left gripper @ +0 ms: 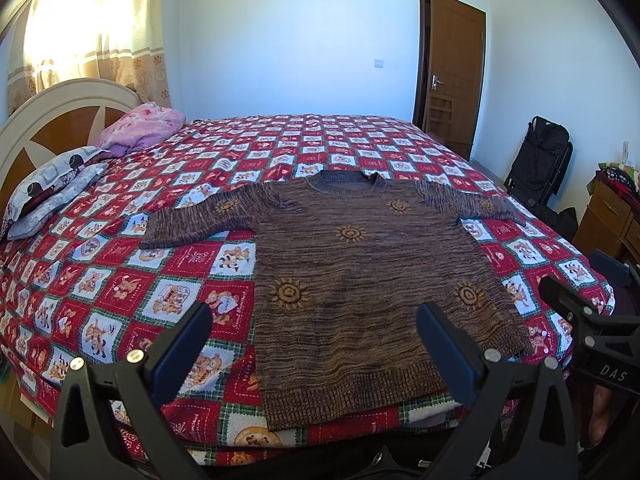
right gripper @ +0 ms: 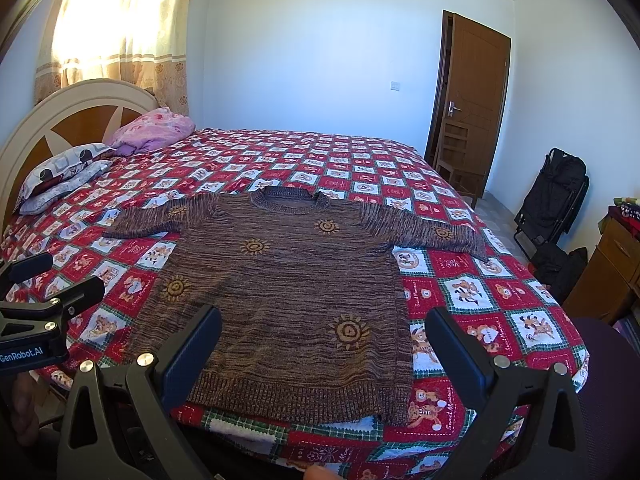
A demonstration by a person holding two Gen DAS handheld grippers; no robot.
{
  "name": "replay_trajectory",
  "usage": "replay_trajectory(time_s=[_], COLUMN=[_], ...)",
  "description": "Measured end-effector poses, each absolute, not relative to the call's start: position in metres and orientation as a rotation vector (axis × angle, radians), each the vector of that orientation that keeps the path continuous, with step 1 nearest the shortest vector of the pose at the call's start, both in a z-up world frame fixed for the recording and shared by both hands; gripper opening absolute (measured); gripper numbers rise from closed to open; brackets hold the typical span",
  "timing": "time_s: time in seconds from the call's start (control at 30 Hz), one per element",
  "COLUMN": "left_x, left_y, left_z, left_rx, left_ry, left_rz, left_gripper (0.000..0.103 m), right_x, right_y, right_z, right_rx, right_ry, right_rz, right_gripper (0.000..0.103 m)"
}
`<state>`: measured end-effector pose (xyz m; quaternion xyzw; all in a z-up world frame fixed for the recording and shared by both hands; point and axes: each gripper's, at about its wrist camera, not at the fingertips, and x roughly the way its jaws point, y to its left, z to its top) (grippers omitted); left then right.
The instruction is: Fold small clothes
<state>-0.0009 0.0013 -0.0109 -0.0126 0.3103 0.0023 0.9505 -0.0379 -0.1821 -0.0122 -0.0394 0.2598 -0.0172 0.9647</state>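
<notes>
A small brown knitted sweater [left gripper: 360, 264] with orange sun motifs lies flat on the bed, sleeves spread out to both sides, neck pointing away. The right wrist view shows the same sweater [right gripper: 288, 292], its ribbed hem near the bed's front edge. My left gripper [left gripper: 314, 320] hovers open above the hem at the sweater's left part, holding nothing. My right gripper [right gripper: 324, 328] is open too, over the hem's right part, with nothing between its fingers. Each gripper shows at the edge of the other's view: the right gripper [left gripper: 576, 284], the left gripper [right gripper: 60, 276].
The bed carries a red checkered quilt [left gripper: 120, 280] with bear pictures. Pillows [left gripper: 56, 188] and a pink bundle [left gripper: 140, 124] lie by the headboard at the left. A brown door [left gripper: 452, 68], a black folded stroller [left gripper: 540, 160] and a wooden dresser [left gripper: 612, 216] stand to the right.
</notes>
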Motion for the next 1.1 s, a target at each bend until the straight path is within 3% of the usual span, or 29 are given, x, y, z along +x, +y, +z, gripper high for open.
replay_trajectory(time_s=[1.1], left_x=[0.010], left_y=[0.005], left_z=[-0.022], left_rx=[-0.038], left_ry=[0.691], left_rz=[-0.004], left_gripper=[0.103], right_x=[-0.016], right_y=[-0.189], right_z=[-0.030], right_rx=[-0.096], right_ry=[0.572], right_rz=[-0.057], right_gripper=[0.102])
